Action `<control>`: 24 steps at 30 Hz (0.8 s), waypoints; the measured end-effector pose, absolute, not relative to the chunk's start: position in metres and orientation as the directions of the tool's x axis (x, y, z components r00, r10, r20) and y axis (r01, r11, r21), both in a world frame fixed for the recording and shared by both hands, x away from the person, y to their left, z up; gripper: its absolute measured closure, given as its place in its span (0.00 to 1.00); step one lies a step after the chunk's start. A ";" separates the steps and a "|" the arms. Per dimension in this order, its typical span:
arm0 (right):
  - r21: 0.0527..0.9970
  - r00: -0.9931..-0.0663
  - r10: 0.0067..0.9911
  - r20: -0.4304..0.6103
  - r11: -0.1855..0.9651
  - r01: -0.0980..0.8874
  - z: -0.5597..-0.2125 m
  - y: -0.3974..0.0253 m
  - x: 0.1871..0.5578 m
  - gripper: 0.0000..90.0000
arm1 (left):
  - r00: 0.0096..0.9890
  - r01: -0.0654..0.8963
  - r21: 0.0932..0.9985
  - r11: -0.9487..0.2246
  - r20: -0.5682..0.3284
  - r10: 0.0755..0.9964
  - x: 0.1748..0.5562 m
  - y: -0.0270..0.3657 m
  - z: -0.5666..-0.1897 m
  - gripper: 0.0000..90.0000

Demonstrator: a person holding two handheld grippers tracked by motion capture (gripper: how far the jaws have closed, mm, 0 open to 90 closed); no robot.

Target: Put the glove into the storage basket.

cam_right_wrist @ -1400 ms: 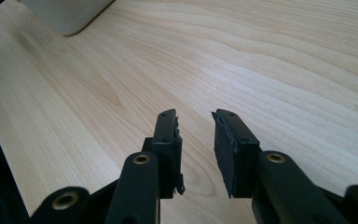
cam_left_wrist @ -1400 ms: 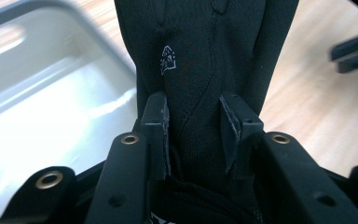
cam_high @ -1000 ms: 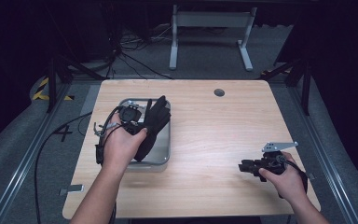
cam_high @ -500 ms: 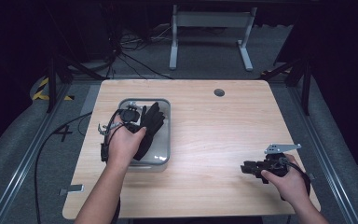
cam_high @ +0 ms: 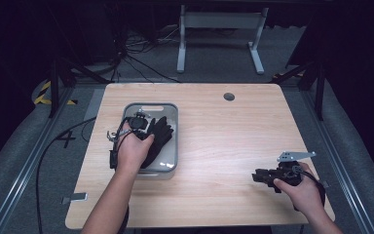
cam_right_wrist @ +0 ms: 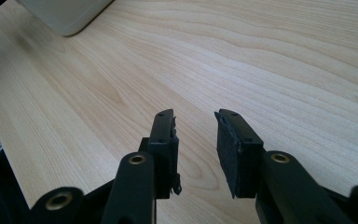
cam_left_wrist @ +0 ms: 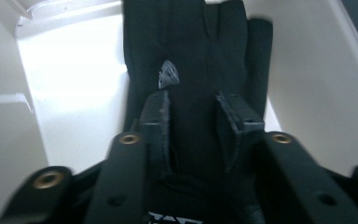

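So here's where we're at: our left tongs (cam_left_wrist: pixel 193 123) have the black glove (cam_left_wrist: pixel 200 60) pinched between the jaws, and the glove is already down inside the grey bin (cam_high: pixel 169 113) at the left of the bench (cam_high: pixel 224 141). In the left gripper view the fabric runs right up between the two pads, with the glove's fingers spread out over the pale bin floor ahead. From up top the glove (cam_high: pixel 159 134) looks mostly laid in the bin, so the carry part seems pretty much done. What's left, we'd guess, is just letting go and backing out. Our right tongs (cam_right_wrist: pixel 196 135) sit partly open with nothing in them (just parked over bare wood near the bench's right front corner), well apart from the bin.
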State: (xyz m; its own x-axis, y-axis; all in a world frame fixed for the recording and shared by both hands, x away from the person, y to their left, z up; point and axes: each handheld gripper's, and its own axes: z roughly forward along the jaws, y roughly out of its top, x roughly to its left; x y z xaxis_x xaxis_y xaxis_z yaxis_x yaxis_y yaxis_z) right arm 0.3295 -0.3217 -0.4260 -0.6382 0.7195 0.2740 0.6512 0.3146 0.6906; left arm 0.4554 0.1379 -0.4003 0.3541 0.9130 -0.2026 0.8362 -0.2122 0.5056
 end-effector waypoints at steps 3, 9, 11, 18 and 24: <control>0.692 -0.638 0.720 0.273 0.314 0.650 -0.426 -0.323 0.330 0.75 | 0.362 0.824 0.528 -0.206 -0.211 0.908 0.454 0.137 -0.399 0.55; 0.691 -0.639 0.718 0.274 0.316 0.650 -0.426 -0.323 0.330 0.75 | 0.403 0.791 0.571 -0.221 -0.214 0.890 0.445 0.135 -0.386 0.51; 0.693 -0.640 0.718 0.272 0.315 0.648 -0.426 -0.323 0.331 0.74 | 0.428 0.774 0.586 -0.240 -0.205 0.880 0.440 0.133 -0.380 0.49; 0.698 -0.636 0.723 0.269 0.309 0.646 -0.425 -0.324 0.333 0.73 | 0.513 0.721 0.629 -0.291 -0.202 0.835 0.421 0.131 -0.355 0.47; 0.695 -0.632 0.727 0.268 0.309 0.649 -0.425 -0.327 0.336 0.71 | 0.568 0.686 0.651 -0.325 -0.200 0.798 0.398 0.137 -0.342 0.47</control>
